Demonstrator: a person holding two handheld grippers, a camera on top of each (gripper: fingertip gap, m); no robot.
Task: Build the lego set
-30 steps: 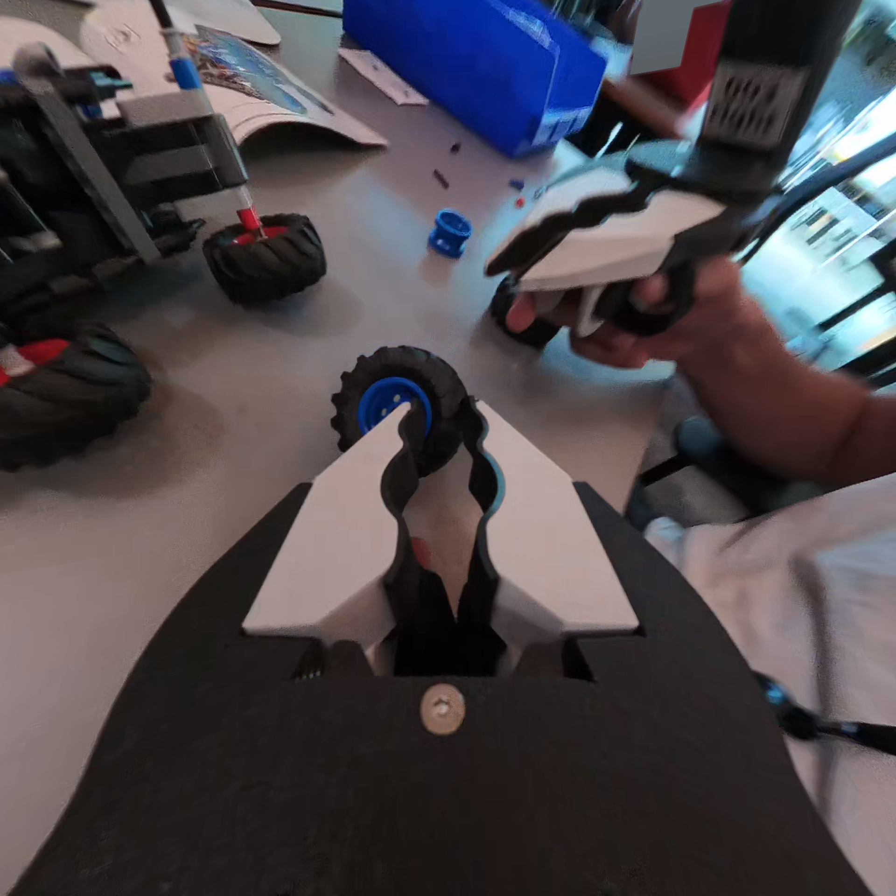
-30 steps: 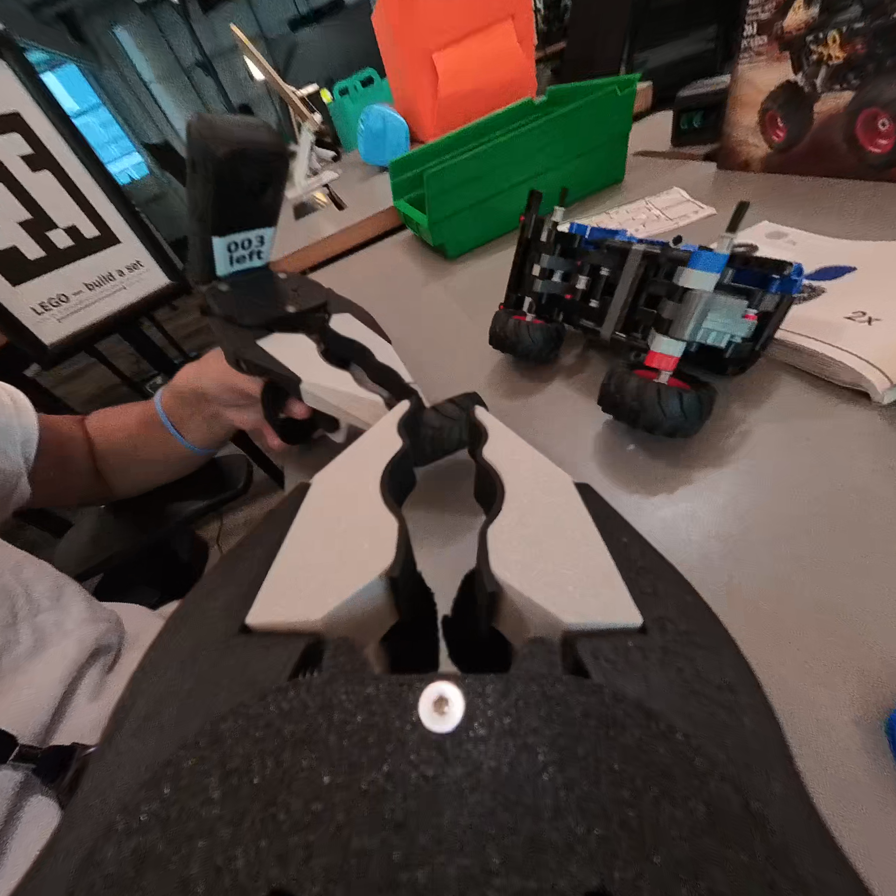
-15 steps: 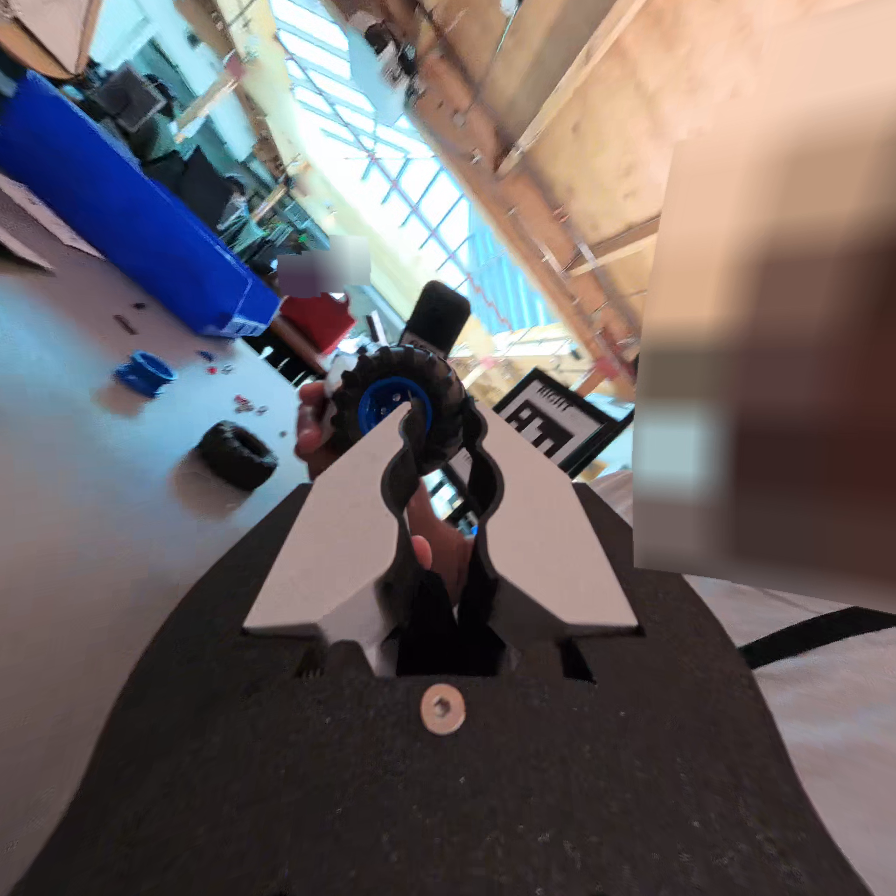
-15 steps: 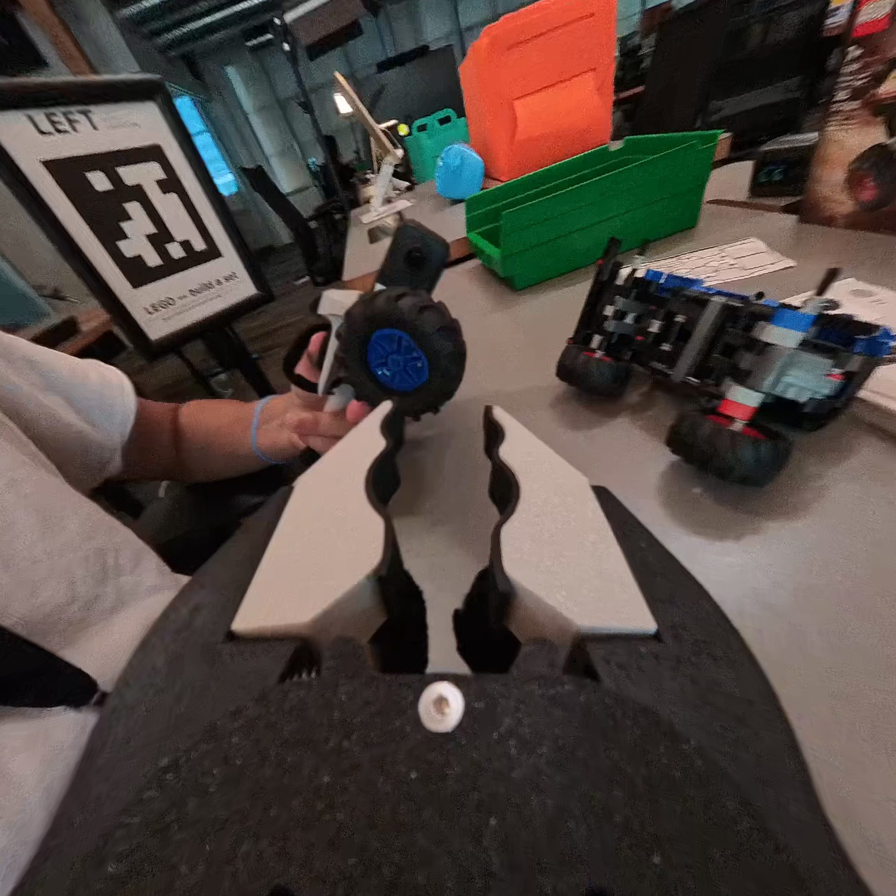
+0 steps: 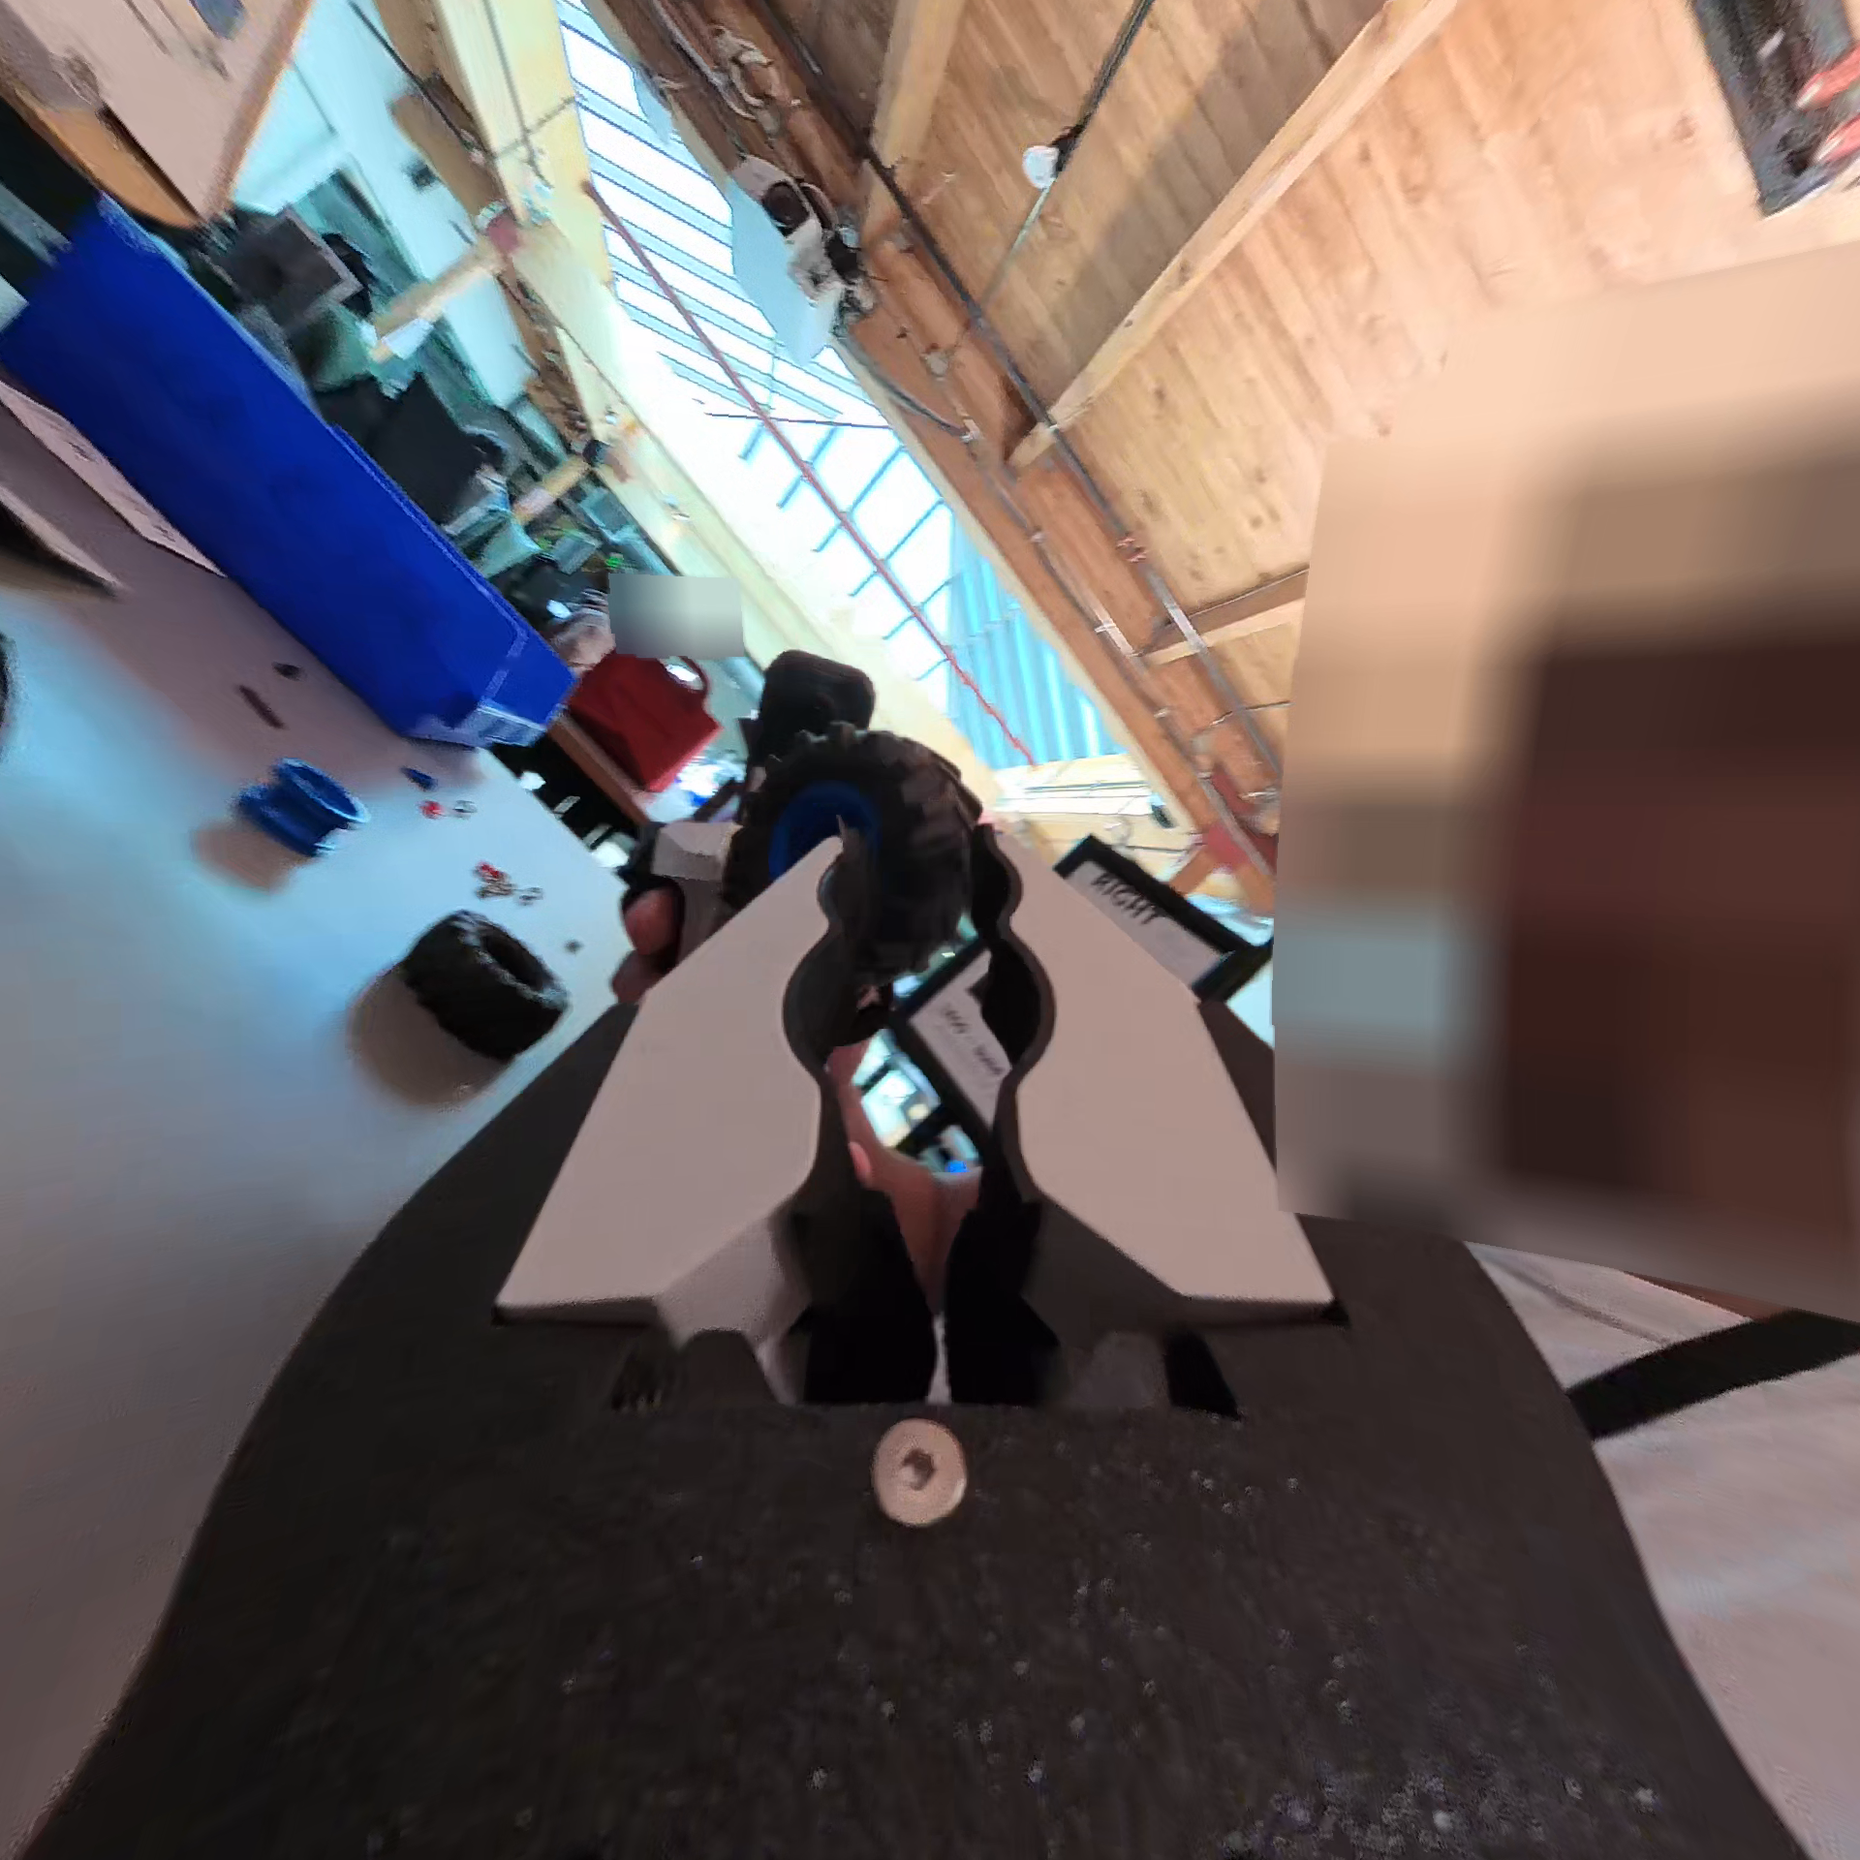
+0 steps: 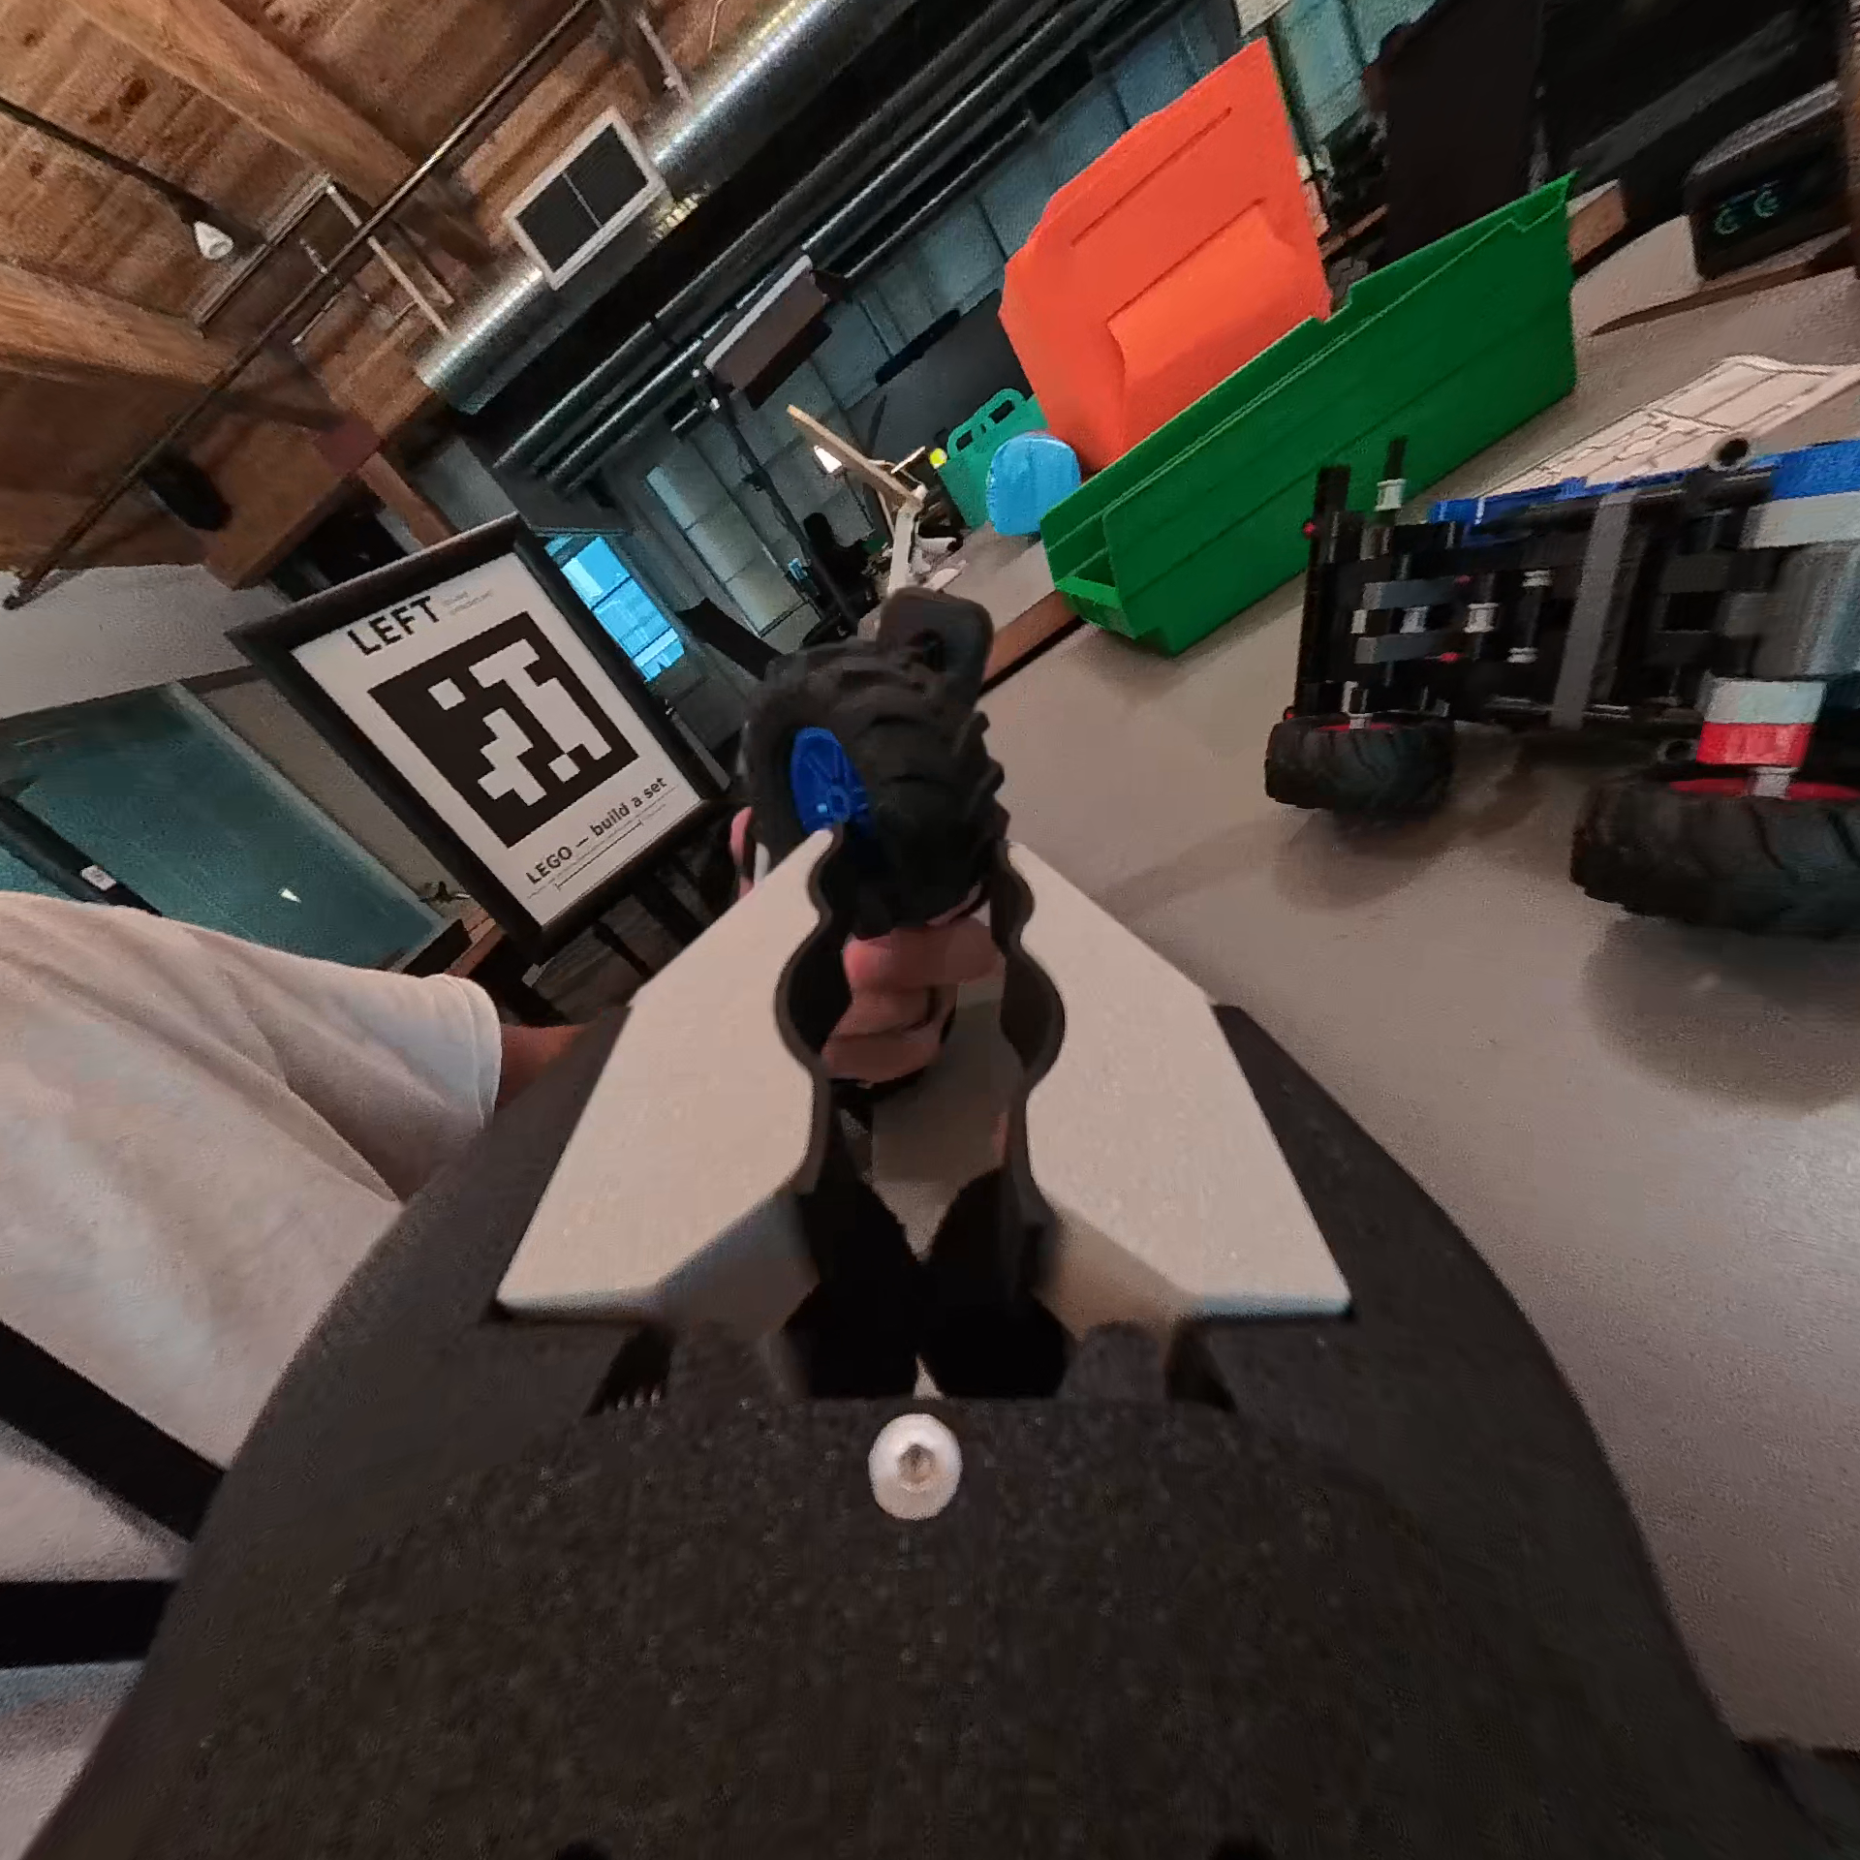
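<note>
**Wheel held aloft between two grippers**

Wheel [image 5: 876, 835], black tyre on a blue hub, sits clamped in the left gripper [image 5: 906, 886], raised above the bench [image 5: 151, 1006]. The right gripper [image 6: 911, 886] brackets the same wheel; whether it actually pinches is unclear. A careless handover could drop it, or twist the tyre off its hub. The truck [image 6: 1610, 644] lies well apart.

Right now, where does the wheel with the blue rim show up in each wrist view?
Left wrist view: the blue-rimmed wheel sits just above centre, clamped at the left tool tips.
Right wrist view: blue-rimmed wheel just above centre, between the right tool tips.
Shared landmark: the grey table.
</note>
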